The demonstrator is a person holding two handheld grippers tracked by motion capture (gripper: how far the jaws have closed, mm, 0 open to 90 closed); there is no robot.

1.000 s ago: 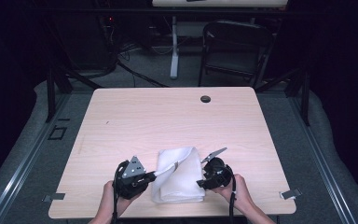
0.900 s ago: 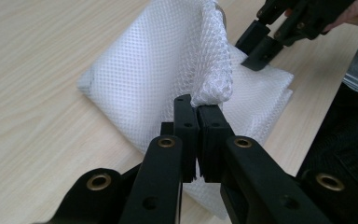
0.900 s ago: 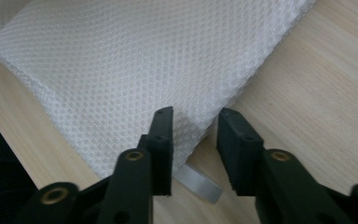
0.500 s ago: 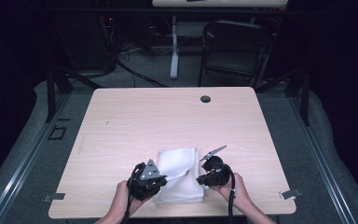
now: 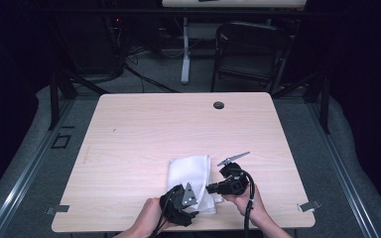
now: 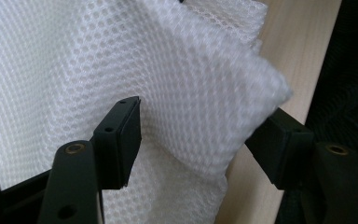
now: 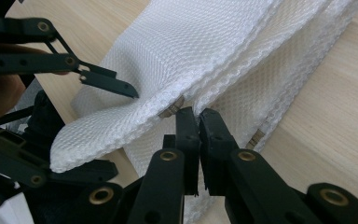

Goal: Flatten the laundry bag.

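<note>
While right tongs (image 7: pixel 198 116) clench white mesh cloth (image 5: pixel 191 173) | left tongs (image 6: pixel 200 135) just opened, astride its corner | table (image 5: pixel 144 129)

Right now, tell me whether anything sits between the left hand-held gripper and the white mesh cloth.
Nothing visible does. The left hand-held gripper already straddles a corner of the white mesh cloth, jaws apart. The right hand-held gripper is shut at the cloth's edge.

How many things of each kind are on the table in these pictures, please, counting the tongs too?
White mesh cloth: 1
Black tongs: 2, the left tongs and the right tongs
Dark round grommet in the table: 1
Total: 4
</note>
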